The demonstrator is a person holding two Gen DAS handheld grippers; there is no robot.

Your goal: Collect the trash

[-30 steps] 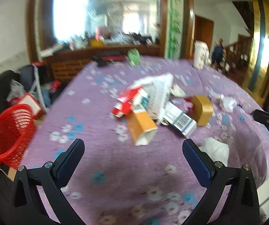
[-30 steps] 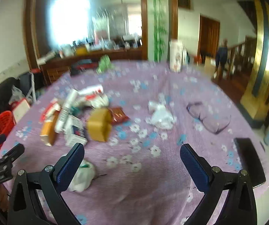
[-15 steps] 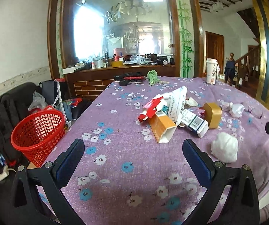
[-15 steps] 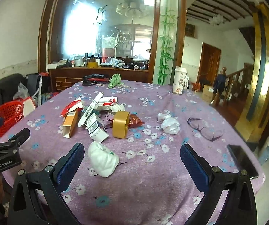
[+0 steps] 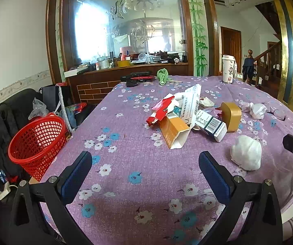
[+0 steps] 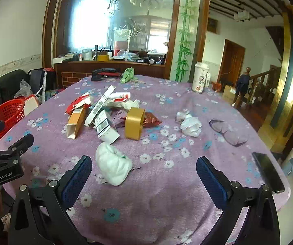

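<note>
Trash lies in a heap mid-table: an orange carton (image 5: 174, 130) (image 6: 76, 122), a red wrapper (image 5: 162, 108), white barcode boxes (image 5: 211, 124) (image 6: 105, 128), a gold box (image 5: 231, 116) (image 6: 134, 123). A crumpled white wad (image 5: 246, 155) (image 6: 113, 164) sits nearest, and a second wad (image 6: 190, 123) lies further right. A red mesh basket (image 5: 37, 140) (image 6: 6, 115) stands on the floor at the table's left. My left gripper (image 5: 145, 172) hovers open over the near left table edge. My right gripper (image 6: 143, 175) is open too, with the near wad just beyond its left finger.
The table wears a purple flowered cloth (image 5: 130, 149). On it also lie glasses (image 6: 227, 131), a black phone (image 6: 268, 171) at the right edge, a white cup (image 6: 200, 79), a green cloth (image 6: 128, 74) and dark items at the far end. A black sofa (image 5: 5, 118) flanks the basket.
Both views have tilted up and pulled back from the trash heap and have come to rest; the grippers stay open and nothing on the table has moved.
</note>
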